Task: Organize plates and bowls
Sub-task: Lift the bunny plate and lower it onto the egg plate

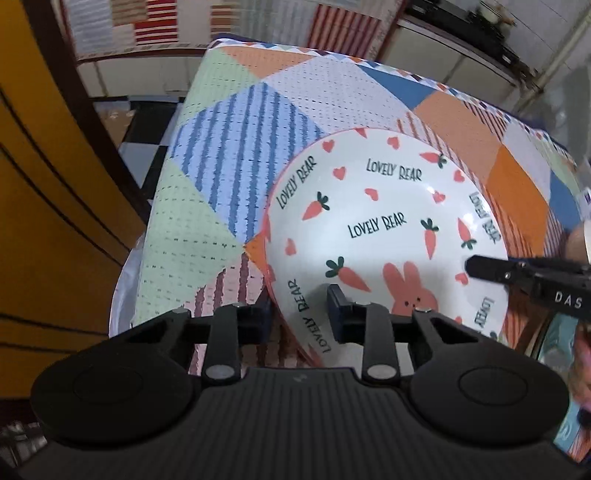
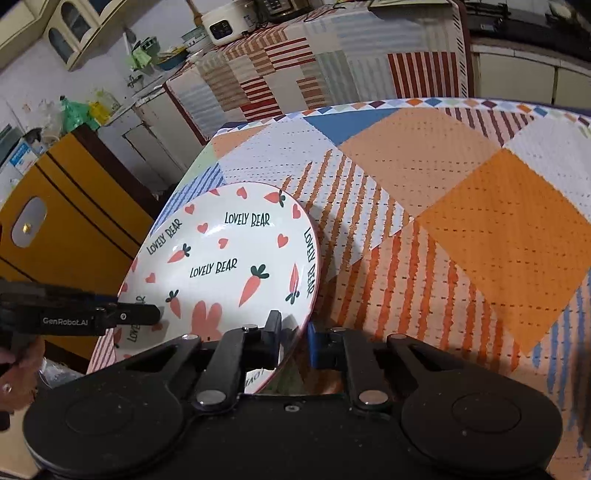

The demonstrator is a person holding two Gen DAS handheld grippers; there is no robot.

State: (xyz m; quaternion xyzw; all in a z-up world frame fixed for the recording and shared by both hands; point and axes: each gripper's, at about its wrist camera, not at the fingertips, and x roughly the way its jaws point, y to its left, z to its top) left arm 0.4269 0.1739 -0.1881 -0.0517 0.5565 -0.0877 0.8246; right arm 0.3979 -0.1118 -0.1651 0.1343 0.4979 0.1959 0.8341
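Note:
A white plate point(image 1: 384, 236) printed with carrots, hearts, a pink rabbit and "LOVELY BEAR" sits over the patchwork tablecloth point(image 1: 229, 147). My left gripper point(image 1: 299, 314) straddles its near left rim, one finger under and one over the rim. In the right wrist view the plate point(image 2: 229, 258) is tilted, its right edge raised. My right gripper point(image 2: 293, 339) straddles its near right rim. The right gripper's finger point(image 1: 491, 271) shows at the plate's right edge in the left view. The left gripper point(image 2: 140, 315) shows at the plate's left in the right view.
A yellow cabinet point(image 1: 48, 206) stands left of the table. A second cloth-covered counter point(image 2: 332, 62) with an appliance point(image 2: 225, 24) stands behind. The tablecloth point(image 2: 480, 206) stretches to the right of the plate. The table's left edge point(image 1: 147, 236) is close to the plate.

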